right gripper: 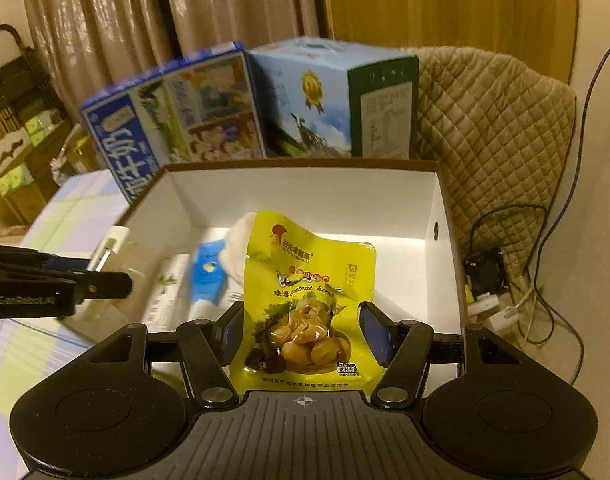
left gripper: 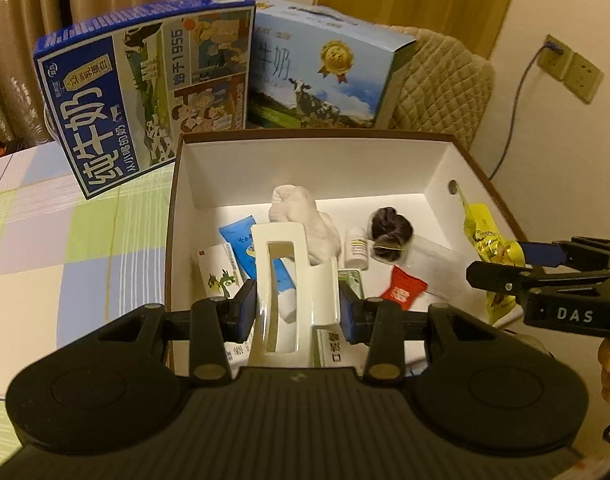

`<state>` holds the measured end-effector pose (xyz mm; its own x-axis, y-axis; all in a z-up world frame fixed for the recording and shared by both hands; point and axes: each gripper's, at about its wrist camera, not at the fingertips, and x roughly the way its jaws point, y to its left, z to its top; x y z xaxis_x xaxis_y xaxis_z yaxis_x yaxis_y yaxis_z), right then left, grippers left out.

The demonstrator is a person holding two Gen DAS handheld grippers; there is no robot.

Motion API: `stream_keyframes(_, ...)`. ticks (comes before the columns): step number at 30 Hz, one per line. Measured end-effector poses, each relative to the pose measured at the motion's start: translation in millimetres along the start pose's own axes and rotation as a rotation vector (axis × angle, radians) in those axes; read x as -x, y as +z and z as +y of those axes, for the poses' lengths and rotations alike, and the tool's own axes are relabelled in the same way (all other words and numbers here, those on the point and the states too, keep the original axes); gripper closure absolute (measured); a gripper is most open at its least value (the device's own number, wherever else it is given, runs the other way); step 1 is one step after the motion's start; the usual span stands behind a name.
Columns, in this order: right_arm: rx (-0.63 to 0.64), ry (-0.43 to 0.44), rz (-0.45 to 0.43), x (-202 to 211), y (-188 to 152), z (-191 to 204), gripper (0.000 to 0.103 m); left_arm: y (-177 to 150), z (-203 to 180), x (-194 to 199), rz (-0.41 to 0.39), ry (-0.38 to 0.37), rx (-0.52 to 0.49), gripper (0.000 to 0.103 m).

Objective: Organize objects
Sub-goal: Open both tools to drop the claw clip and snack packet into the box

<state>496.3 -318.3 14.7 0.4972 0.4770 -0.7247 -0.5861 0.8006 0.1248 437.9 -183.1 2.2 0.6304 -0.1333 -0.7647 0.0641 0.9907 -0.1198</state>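
While the left gripper [left gripper: 297,308] clamps a white plastic hair claw clip [left gripper: 293,276] over the near edge of the open white cardboard box with a brown rim [left gripper: 317,156], the right gripper [right gripper: 301,332] holds a yellow foil chestnut snack packet [right gripper: 305,300] above the same box. Inside lie a blue-and-white tube [left gripper: 245,248], a crumpled white cloth [left gripper: 305,224], a small white bottle [left gripper: 356,250], a dark hair scrunchie [left gripper: 389,236] and a red sachet [left gripper: 401,289]. Two blue milk cartons [left gripper: 145,92] stand behind on the checked desk [left gripper: 65,240].
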Motion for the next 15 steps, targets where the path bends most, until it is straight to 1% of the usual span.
stream_keyframes(2,0.007,-0.002,0.023,-12.7,1.8,-1.7,0.044,2.9,0.4,-8.5,0.013,0.014,0.001,0.067)
stream_keyframes(8,0.034,-0.013,0.103,-48.7,-0.7,-1.9,0.044,3.4,2.1,-30.6,0.06,0.025,0.02,0.067)
stream_keyframes(11,0.052,-0.027,0.12,-59.2,-3.5,-0.9,0.043,1.0,0.9,-38.5,0.079,0.035,0.017,0.067)
stream_keyframes(15,0.069,-0.029,0.118,-64.2,-3.6,-0.5,0.04,-0.7,1.3,-46.1,0.098,0.045,0.02,0.067)
